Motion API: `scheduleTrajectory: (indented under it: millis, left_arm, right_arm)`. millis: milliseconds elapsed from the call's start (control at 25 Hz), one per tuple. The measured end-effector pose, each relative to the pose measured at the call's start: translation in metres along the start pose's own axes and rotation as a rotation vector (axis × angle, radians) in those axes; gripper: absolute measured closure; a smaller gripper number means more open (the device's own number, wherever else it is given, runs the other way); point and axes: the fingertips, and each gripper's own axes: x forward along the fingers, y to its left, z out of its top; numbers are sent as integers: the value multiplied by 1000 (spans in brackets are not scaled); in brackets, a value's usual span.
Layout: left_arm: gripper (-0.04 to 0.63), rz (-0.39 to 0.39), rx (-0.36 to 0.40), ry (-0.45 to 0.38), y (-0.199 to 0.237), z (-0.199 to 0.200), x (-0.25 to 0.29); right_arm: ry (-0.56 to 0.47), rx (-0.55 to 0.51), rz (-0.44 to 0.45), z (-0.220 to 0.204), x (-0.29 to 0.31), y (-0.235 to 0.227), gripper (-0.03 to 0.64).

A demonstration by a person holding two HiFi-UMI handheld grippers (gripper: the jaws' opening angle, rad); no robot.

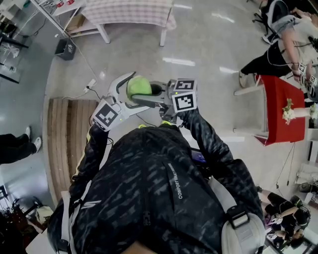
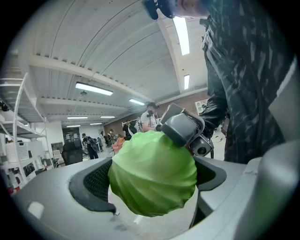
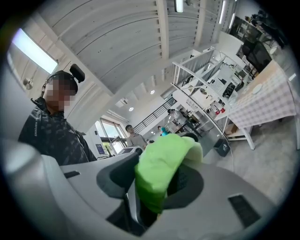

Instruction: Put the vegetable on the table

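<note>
Fingers of my right gripper pinch the cabbage, while my left gripper stands spread wide around it. It hangs above the floor, well apart from the checkered table, so I judge the carry and the set-down are both left to do.

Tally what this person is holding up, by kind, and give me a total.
grippers: 2 (left gripper, right gripper)
cabbage: 1
total: 3

The cabbage is light green, one table red, the tablecloth checked, the jacket black.
</note>
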Motion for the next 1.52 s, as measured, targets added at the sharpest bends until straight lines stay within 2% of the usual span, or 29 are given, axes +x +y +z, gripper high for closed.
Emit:
scheduleTrajectory:
  millis: [320,680,1240,1520]
  left_arm:
    - [95,-3,-17,-9,0,-3,-15]
    - [95,-36,28,2,0,-13,-28]
    - [95,-12,2,-16,18,-22,-51]
    - [95,-3,13,-3,35,-30,-56]
  right_arm:
    - [11,-4,-11,-4,15,3,465]
    - [-1,-23,-44,-12,30,2,463]
    - [34,-31,-39,-11,60,-7,468]
    - [56,-29,-38,-6,72,-20,468]
